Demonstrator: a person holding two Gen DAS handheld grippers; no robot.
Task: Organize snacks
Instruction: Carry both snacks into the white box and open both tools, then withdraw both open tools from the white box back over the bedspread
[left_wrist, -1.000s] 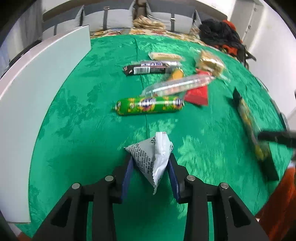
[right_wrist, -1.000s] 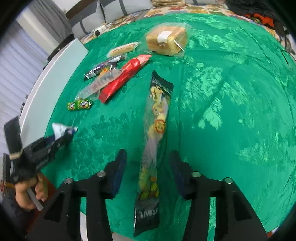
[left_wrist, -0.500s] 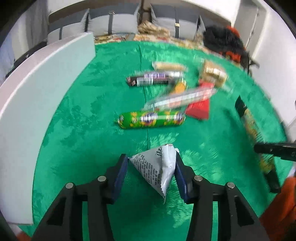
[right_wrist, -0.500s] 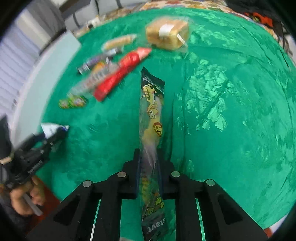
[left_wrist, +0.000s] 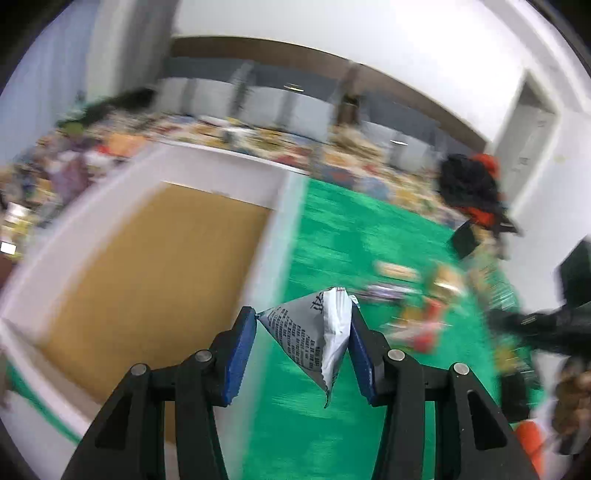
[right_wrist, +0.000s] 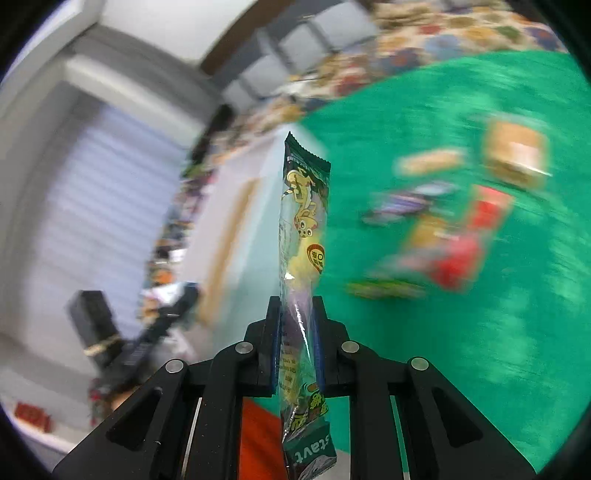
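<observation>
My left gripper (left_wrist: 302, 325) is shut on a white triangular snack packet (left_wrist: 317, 332) and holds it in the air beside the right wall of a white box (left_wrist: 273, 236) with a brown cardboard floor (left_wrist: 147, 280). My right gripper (right_wrist: 297, 314) is shut on a long green snack bag (right_wrist: 304, 236), lifted and pointing up. The box also shows in the right wrist view (right_wrist: 236, 229), blurred, behind the bag. The other snacks lie blurred on the green tablecloth (left_wrist: 351, 229).
Blurred on the cloth: a red pack (right_wrist: 469, 251), a green sausage (right_wrist: 384, 288), a bread pack (right_wrist: 517, 155), a dark bar (right_wrist: 406, 203). The left gripper handle (right_wrist: 147, 339) shows at lower left. A dark heap (left_wrist: 472, 188) lies at the table's far edge.
Both grippers have lifted off the table and swung left toward the white box. The long green bag has come up off the cloth in my right gripper. The views are blurred by motion.
</observation>
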